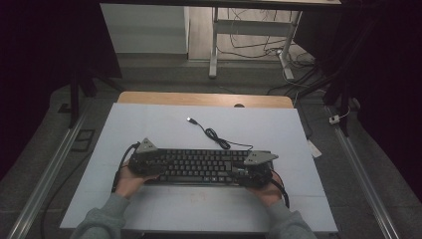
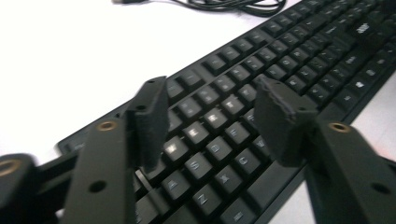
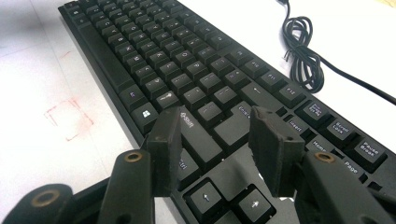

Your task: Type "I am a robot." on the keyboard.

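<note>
From above, a black keyboard (image 1: 201, 167) lies on the white tabletop (image 1: 149, 129), the left claw (image 1: 145, 162) and right claw (image 1: 254, 169) at its ends. The left gripper view shows its claw (image 2: 210, 121) parted above letter keys, gripping nothing. The right gripper view shows its claw (image 3: 217, 149) parted over the arrow keys.

You are working in a dim room: in the high view the corners are falling into near black and the picture is looking soft and grainy. The white board (image 1: 149, 124) is catching the most light. In the 2 gripper views that board is glaring to blank white, while the near jaws are blurring and the keyboard (image 3: 187, 70) is staying fairly sharp.
</note>
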Action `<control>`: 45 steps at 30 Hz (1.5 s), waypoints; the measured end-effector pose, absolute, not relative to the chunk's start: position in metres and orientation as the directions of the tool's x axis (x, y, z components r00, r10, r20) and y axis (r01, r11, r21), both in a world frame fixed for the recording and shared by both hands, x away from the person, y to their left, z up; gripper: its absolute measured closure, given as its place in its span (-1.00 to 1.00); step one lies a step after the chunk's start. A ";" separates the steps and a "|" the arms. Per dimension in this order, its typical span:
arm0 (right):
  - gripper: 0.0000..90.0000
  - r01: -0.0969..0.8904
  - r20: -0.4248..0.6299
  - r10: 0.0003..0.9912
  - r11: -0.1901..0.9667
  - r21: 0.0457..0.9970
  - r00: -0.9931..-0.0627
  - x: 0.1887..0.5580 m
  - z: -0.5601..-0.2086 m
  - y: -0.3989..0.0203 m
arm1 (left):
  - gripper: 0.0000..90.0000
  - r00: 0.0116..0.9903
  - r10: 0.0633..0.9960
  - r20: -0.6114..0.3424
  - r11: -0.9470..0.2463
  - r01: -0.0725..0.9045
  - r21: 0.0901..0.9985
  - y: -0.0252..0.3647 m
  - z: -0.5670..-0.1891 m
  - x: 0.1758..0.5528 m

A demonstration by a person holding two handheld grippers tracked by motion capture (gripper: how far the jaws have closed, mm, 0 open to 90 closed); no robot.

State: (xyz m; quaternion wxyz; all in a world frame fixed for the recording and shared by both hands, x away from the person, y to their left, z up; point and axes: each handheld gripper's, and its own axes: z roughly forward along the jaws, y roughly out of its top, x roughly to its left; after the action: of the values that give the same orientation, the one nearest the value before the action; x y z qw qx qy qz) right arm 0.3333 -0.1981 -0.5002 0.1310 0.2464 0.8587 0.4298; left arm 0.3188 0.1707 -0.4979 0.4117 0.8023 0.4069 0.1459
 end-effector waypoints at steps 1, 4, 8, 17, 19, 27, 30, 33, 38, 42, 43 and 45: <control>0.21 0.309 -0.015 0.536 0.508 0.804 -0.844 0.334 -0.500 -0.198 | 0.13 0.632 0.768 -0.102 -0.333 0.531 0.779 0.168 -0.498 0.320; 0.21 0.308 -0.015 0.539 0.505 0.806 -0.842 0.334 -0.500 -0.198 | 0.29 0.646 0.757 -0.098 -0.348 0.525 0.777 0.162 -0.500 0.322; 0.20 0.309 -0.017 0.538 0.509 0.803 -0.843 0.335 -0.501 -0.198 | 0.47 0.654 0.751 -0.095 -0.359 0.523 0.773 0.155 -0.502 0.325; 0.19 0.311 -0.020 0.537 0.519 0.797 -0.844 0.335 -0.502 -0.197 | 0.97 0.670 0.738 -0.086 -0.402 0.538 0.741 0.145 -0.513 0.333; 0.19 0.311 -0.020 0.535 0.521 0.795 -0.844 0.335 -0.502 -0.197 | 0.98 0.671 0.737 -0.081 -0.411 0.540 0.735 0.143 -0.516 0.336; 0.18 0.310 -0.022 0.532 0.527 0.791 -0.846 0.335 -0.503 -0.196 | 0.98 0.673 0.737 -0.064 -0.435 0.544 0.718 0.136 -0.522 0.340; 0.18 0.312 -0.022 0.534 0.528 0.790 -0.845 0.335 -0.503 -0.196 | 0.98 0.672 0.738 -0.061 -0.438 0.545 0.715 0.135 -0.523 0.342; 0.18 0.314 -0.022 0.535 0.529 0.788 -0.845 0.336 -0.503 -0.196 | 0.98 0.672 0.738 -0.061 -0.436 0.544 0.717 0.134 -0.523 0.343; 0.18 0.313 -0.024 0.535 0.530 0.788 -0.845 0.336 -0.503 -0.196 | 0.98 0.670 0.739 -0.064 -0.432 0.546 0.718 0.134 -0.523 0.343; 0.18 0.312 -0.024 0.533 0.531 0.788 -0.846 0.336 -0.504 -0.196 | 0.98 0.670 0.740 -0.063 -0.437 0.550 0.712 0.133 -0.525 0.344; 0.18 0.313 -0.024 0.533 0.532 0.787 -0.846 0.336 -0.504 -0.196 | 0.98 0.670 0.739 -0.067 -0.435 0.551 0.712 0.133 -0.526 0.344; 0.17 0.314 -0.025 0.534 0.535 0.784 -0.845 0.336 -0.504 -0.196 | 0.98 0.669 0.740 -0.075 -0.429 0.554 0.713 0.134 -0.526 0.344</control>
State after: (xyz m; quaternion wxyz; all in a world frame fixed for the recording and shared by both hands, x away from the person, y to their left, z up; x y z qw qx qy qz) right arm 0.3361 -0.1961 -0.5038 0.1321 0.2448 0.8661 0.4153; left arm 0.3442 0.1337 -0.5261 0.3684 0.8359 0.3871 0.1257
